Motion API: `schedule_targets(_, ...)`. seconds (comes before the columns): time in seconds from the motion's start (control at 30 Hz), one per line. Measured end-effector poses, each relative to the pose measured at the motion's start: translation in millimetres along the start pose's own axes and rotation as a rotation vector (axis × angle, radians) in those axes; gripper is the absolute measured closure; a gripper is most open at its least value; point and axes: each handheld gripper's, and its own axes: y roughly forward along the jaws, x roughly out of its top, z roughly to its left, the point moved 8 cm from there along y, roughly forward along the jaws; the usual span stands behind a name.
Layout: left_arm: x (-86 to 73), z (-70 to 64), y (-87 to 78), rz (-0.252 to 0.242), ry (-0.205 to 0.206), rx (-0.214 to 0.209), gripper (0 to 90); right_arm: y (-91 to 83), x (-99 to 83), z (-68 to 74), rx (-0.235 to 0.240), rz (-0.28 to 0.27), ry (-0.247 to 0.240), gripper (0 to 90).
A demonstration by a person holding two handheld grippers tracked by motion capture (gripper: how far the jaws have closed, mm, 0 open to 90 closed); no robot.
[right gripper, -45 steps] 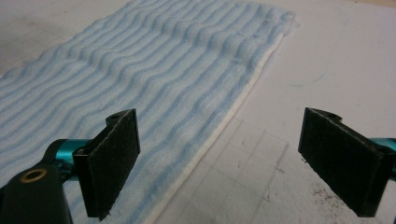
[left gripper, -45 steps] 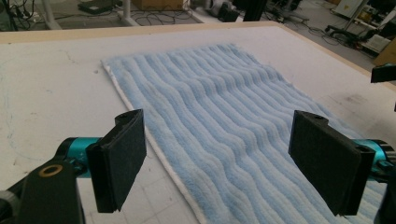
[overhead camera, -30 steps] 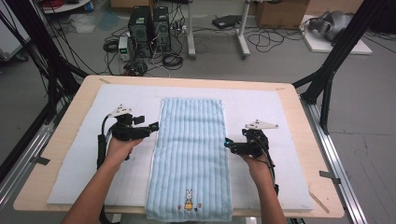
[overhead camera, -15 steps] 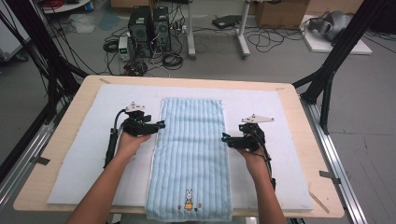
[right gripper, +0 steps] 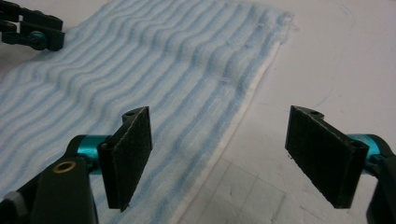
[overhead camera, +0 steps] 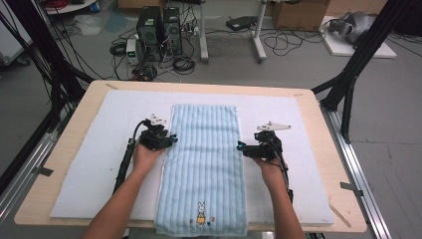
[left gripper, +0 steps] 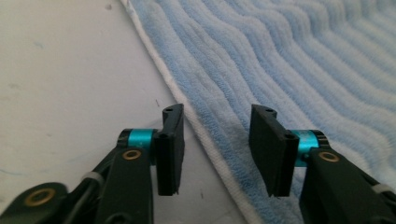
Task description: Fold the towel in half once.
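— Both grippers have slid up the table since a second ago, and inward: the left gripper (overhead camera: 169,139) sat beside the towel's (overhead camera: 204,164) long edge lower down, and now its tips are right at that edge, about a third of the way down from the far end. The right gripper (overhead camera: 242,148) has done the same on the other side.

— Are they holding anything yet?

— No. In the left gripper view the left gripper (left gripper: 215,149) has its jaws parted to a middling gap, straddling the white hem of the towel (left gripper: 299,70), one jaw over the mat (left gripper: 70,70), the other over the blue pile. In the right gripper view the right gripper (right gripper: 229,158) stands wider, likewise across the hem of the towel (right gripper: 140,74).

— And the towel itself?

— Flat, lengthwise down the middle of the white mat (overhead camera: 89,164), its near end with the rabbit (overhead camera: 201,211) hanging at the table's (overhead camera: 59,149) front edge. It looks undisturbed.

— So what does the move mean?

— I'd judge they are lining up a matched pinch on both long edges, probably to fold. Neither jaw pair seems low enough to bite yet; next comes a dip and a close on the hem.
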Motion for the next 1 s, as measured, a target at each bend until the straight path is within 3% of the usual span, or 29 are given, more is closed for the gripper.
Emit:
schedule_targets(0.1, 0.1, -4.7, 0.4, -0.005, 0.024, -0.023, 79.7, 4.3, -1.2, -2.9, -0.029, 0.014, 0.011, 39.0)
schedule_targets(0.17, 0.1, -5.1, 0.8, -0.008, 0.007, -0.037, 84.6, 8.2, -1.1, -3.4, -0.042, 0.02, 0.01, 44.2)
schedule_targets(0.27, -0.2, -2.0, 1.3, -0.021, -0.06, -0.069, 85.7, 15.2, 0.7, -3.6, -0.06, 0.022, 0.001, 55.1)
schedule_targets(0.33, -0.4, -0.8, 1.2, -0.02, -0.077, -0.082, 85.9, 20.5, 2.1, -5.4, -0.078, 0.018, 0.006, 57.5)
schedule_targets(0.7, -0.8, -1.1, 1.3, -0.032, -0.092, -0.082, 86.2, 56.7, 0.9, -2.9, -0.101, 0.118, 0.007, 57.1)
schedule_targets(0.83, -1.3, -0.8, 0.8, -0.03, -0.09, -0.084, 86.3, 57.6, 0.7, -4.9, -0.116, 0.109, 0.019, 69.6)
schedule_targets(0.93, -1.3, -1.3, 0.7, -0.032, -0.08, -0.079, 86.6, 57.6, 0.2, -3.4, -0.083, 0.11, 0.021, 83.1)
schedule_targets(1.0, -1.3, -1.6, 0.1, -0.034, -0.085, -0.081, 86.9, 58.0, 0.5, -2.3, -0.078, 0.109, 0.019, 85.7)
